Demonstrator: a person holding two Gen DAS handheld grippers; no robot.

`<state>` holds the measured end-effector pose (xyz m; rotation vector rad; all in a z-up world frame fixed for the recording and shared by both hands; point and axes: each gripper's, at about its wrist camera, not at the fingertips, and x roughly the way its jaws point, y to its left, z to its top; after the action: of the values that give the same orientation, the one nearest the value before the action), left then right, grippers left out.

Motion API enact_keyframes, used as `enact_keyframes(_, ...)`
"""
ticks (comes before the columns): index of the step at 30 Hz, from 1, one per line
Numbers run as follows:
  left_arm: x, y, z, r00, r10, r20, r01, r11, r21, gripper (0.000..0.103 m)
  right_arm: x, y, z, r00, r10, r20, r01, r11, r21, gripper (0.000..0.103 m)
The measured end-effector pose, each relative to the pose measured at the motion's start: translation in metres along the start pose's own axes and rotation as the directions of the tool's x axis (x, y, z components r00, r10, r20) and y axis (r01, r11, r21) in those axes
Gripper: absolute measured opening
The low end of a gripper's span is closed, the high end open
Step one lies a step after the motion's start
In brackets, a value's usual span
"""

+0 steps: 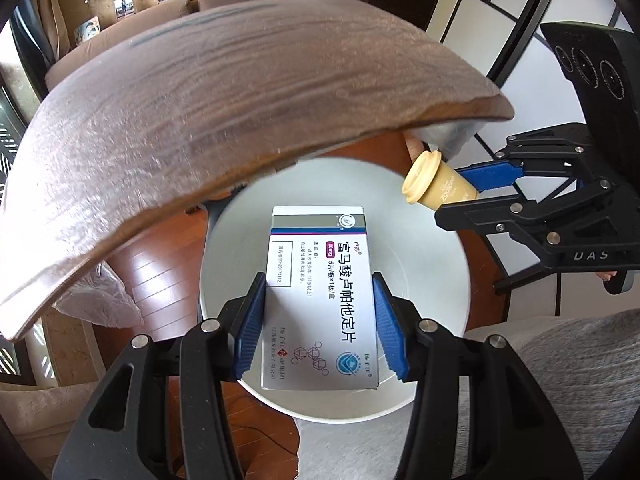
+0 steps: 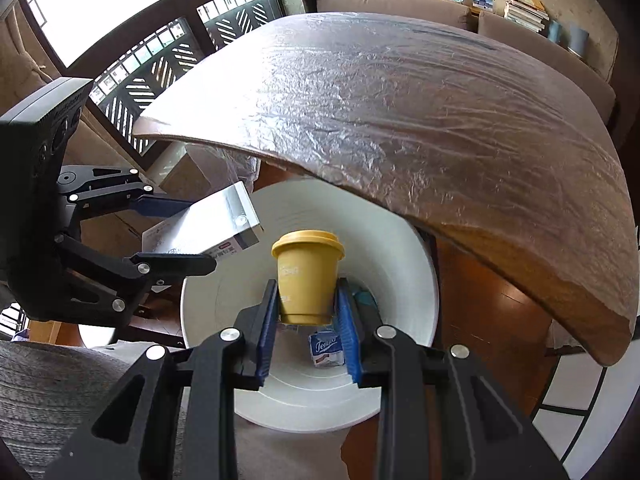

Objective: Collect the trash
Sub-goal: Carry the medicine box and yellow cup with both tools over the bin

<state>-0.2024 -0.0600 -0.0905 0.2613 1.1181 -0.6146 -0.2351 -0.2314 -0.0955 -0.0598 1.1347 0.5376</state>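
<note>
My left gripper [image 1: 320, 300] is shut on a white medicine box [image 1: 320, 292] with blue and purple print, held over the open white trash bin [image 1: 432, 280]. My right gripper [image 2: 308, 304] is shut on a small yellow lidded cup [image 2: 308, 276], held over the same bin [image 2: 400, 264]. A tissue packet [image 2: 326, 348] lies inside the bin. In the left wrist view the cup [image 1: 436, 186] and right gripper [image 1: 476, 192] show at the right; in the right wrist view the box [image 2: 208, 224] and left gripper [image 2: 184, 232] show at the left.
A wooden table [image 1: 200, 120] wrapped in plastic film overhangs the bin's far side. Red-brown wood floor [image 1: 160, 264] lies under it. A grey rug [image 1: 580, 380] lies at the near side. A sofa [image 2: 400, 2] stands along the back wall.
</note>
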Motion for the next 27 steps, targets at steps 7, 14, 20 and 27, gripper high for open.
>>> enact_keyframes(7,0.029,0.003,-0.011,0.998,0.015,-0.054,-0.015,1.000,-0.014,0.052,0.027,-0.010,-0.013,0.999,-0.016,-0.052,0.017,1.000,0.012,0.029)
enact_keyframes(14,0.052,0.003,-0.009,0.996,0.039,-0.085,-0.042,0.999,-0.030,0.052,0.046,-0.011,-0.017,0.997,-0.025,-0.075,0.027,0.999,0.028,0.029)
enact_keyframes(20,0.067,0.007,-0.007,0.993,0.048,-0.106,-0.053,0.997,-0.050,0.052,0.058,-0.014,-0.018,0.996,-0.040,-0.081,0.043,0.998,0.044,0.029)
enact_keyframes(27,0.082,0.007,-0.005,0.989,0.059,-0.132,-0.068,0.996,-0.066,0.052,0.072,-0.011,-0.014,0.995,-0.046,-0.092,0.052,0.997,0.064,0.029)
